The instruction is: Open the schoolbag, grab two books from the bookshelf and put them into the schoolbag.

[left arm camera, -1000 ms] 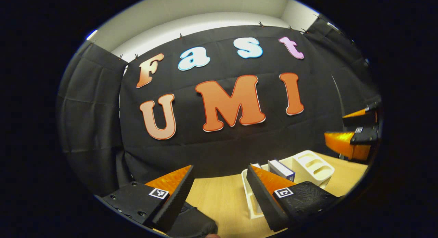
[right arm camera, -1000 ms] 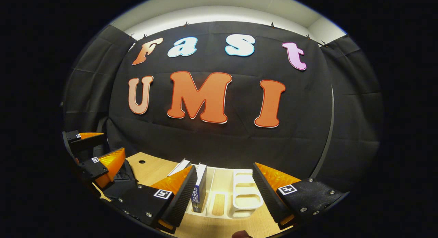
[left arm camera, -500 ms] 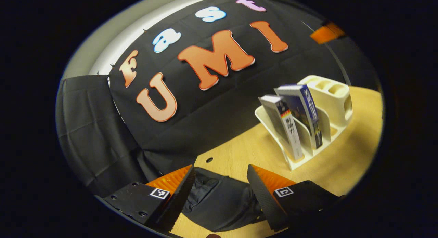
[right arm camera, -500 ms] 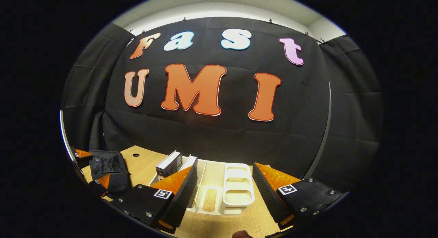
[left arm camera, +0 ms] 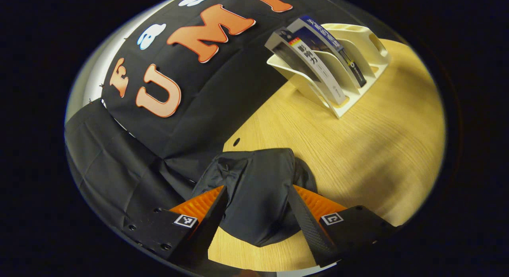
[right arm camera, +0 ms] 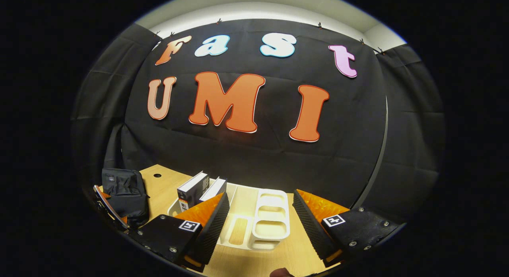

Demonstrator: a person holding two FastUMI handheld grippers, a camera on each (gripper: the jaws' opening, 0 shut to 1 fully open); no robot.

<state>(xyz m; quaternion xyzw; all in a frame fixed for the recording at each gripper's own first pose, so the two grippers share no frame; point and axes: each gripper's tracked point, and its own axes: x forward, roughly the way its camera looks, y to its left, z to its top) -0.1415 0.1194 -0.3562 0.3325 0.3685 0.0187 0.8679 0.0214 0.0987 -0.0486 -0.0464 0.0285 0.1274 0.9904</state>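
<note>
Now your left gripper (left arm camera: 256, 217) hangs over schoolbag (left arm camera: 254, 193) near counter (left arm camera: 358, 149) back edge, fingers spread, ready for opening. Right gripper (right arm camera: 260, 223) released, facing bookshelf (right arm camera: 254, 225), books (right arm camera: 193, 187) upright.

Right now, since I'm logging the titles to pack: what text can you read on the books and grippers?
"影响力": spine of grey book.
Spine of blue book: too blurred to read.
Tags on left gripper and right gripper: coded squares, no words.
</note>
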